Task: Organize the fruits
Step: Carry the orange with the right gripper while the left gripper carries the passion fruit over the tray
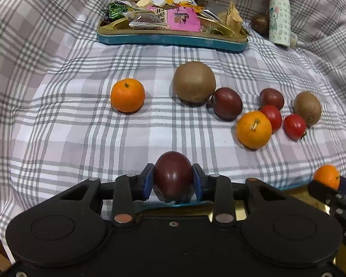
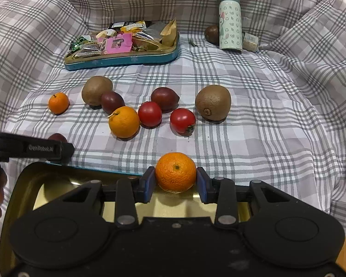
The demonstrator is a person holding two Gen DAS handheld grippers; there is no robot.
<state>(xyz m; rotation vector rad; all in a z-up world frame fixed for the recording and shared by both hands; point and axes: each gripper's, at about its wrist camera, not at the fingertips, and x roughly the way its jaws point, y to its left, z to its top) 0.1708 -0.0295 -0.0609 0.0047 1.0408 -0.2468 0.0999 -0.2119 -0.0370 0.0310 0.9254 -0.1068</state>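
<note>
Nearest the right wrist camera, a small orange tangerine (image 2: 175, 172) is seen between the blue pads of the right hand-held gripper (image 2: 175, 180), which appear closed against its sides; it is held over the far rim of an empty gold-lined tin (image 2: 25, 184). In the left wrist view, a dark purple oval fruit (image 1: 173, 177) is clamped the same way in the left hand-held gripper (image 1: 173, 181), just beside the same tin's edge, so both grippers are judged to be carrying fruit towards it.

The step in hand is taken to be the placing of these two fruits. For the next move, each fruit would need to be brought fully over the tin's floor, lowered, and only then released, since round fruit let go at the rim could roll off onto the checked cloth (image 2: 253, 138).

Further fruit is left on the cloth: two brown kiwis (image 2: 213, 102), two red tomatoes (image 2: 182, 120), two more dark purple fruits (image 2: 165, 98), a large orange (image 2: 123, 121) and a small one (image 2: 58, 103). They look smooth, firm and unbruised. Behind them, a blue tin of wrapped snacks (image 2: 126, 60) and a patterned flask (image 2: 230, 23) are seen.
</note>
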